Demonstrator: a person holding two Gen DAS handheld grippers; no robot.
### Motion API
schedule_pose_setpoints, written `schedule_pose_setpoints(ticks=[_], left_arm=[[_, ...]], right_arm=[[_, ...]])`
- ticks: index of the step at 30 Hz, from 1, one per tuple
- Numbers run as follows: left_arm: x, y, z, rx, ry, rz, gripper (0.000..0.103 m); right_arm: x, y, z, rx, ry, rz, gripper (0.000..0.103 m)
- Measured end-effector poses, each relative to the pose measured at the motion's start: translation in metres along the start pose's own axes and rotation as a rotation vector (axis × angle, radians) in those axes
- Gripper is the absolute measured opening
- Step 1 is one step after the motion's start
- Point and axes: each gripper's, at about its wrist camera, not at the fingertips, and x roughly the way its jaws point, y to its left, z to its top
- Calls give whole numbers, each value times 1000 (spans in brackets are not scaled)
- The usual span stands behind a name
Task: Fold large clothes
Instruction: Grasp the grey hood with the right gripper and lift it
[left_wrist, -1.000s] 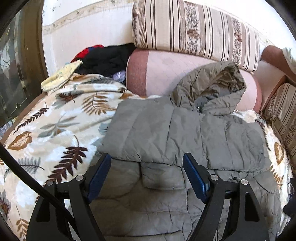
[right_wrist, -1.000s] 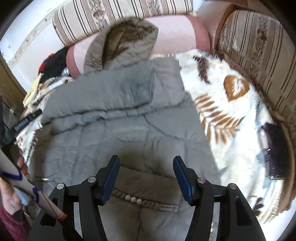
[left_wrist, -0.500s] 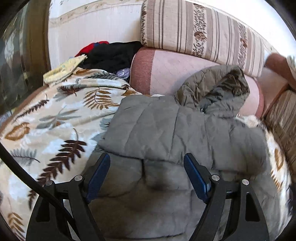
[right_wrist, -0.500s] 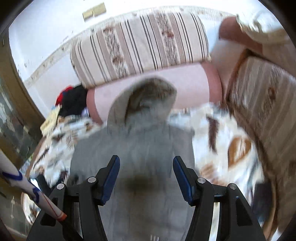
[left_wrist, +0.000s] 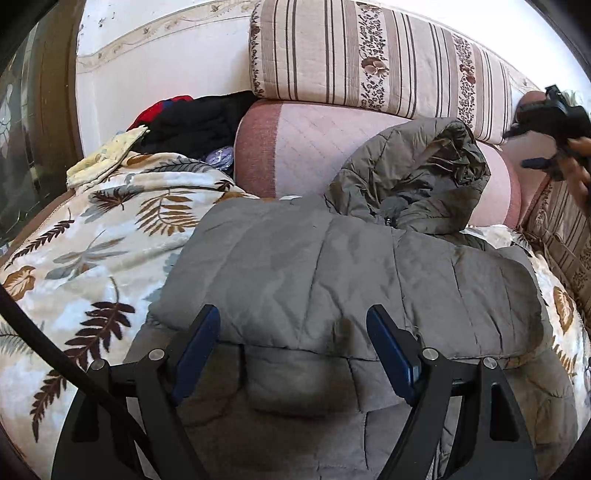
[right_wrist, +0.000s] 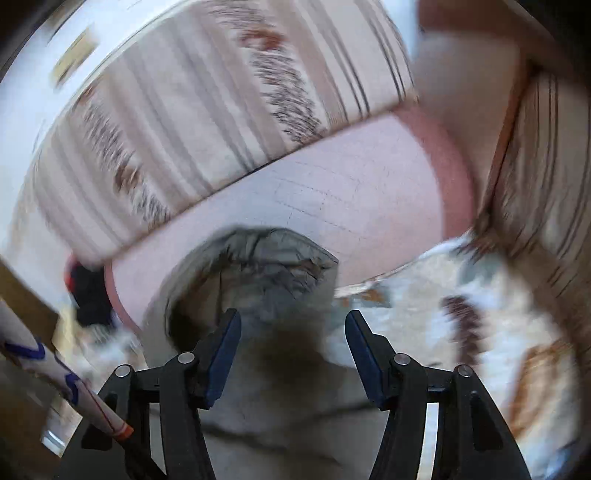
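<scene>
Right wrist view is heavily motion-blurred: stripes on the back cushion (right_wrist: 207, 110) smear into streaks, and the leaf print of the blanket (right_wrist: 480, 332) is barely legible. Only the hood (right_wrist: 258, 266) of the jacket reads clearly there; the jacket body below it is a soft grey blur. A white tube with blue marks (right_wrist: 55, 376) is cut off at the lower left edge; cannot tell what it is.

Left wrist view is sharp. Grey quilted puffer jacket (left_wrist: 332, 266) lies on the leaf-print blanket (left_wrist: 92, 258) covering the sofa seat, hood (left_wrist: 417, 173) propped against the pink quilted bolster (left_wrist: 310, 147) at the seat's back edge. One puffy panel is folded over the body, leaving a thick rounded fold edge. The jacket's hem is hidden behind the gripper frame.

Left gripper (left_wrist: 293, 343): jaws apart, nothing between the pads, hovering over the fold edge. Right gripper (right_wrist: 291, 347): jaws apart, empty, above the hood; in the left view it (left_wrist: 550, 122) sits at the right edge, partly cut off.

Dark clothes (left_wrist: 192, 118) piled in the seat's far left corner, partly hidden.
</scene>
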Motion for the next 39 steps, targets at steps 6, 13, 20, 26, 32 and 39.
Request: schedule_pose_setpoints(ticks=[6, 13, 20, 26, 32, 39], left_arm=[[15, -2, -3, -2, 9, -7, 81], [24, 1, -6, -27, 33, -29, 81], [24, 1, -5, -53, 25, -35, 81], [25, -1, -1, -55, 16, -43, 81], [19, 4, 3, -64, -8, -25, 81], [10, 27, 16, -147, -37, -28, 81]], right_arm=[[35, 27, 35, -92, -64, -59, 64], [53, 8, 43, 203, 10, 246, 69], [91, 12, 50, 328, 34, 237, 77], [83, 37, 35, 162, 37, 193, 10], [3, 59, -11, 119, -24, 389, 10], [-90, 88, -120, -8, -37, 528, 9]])
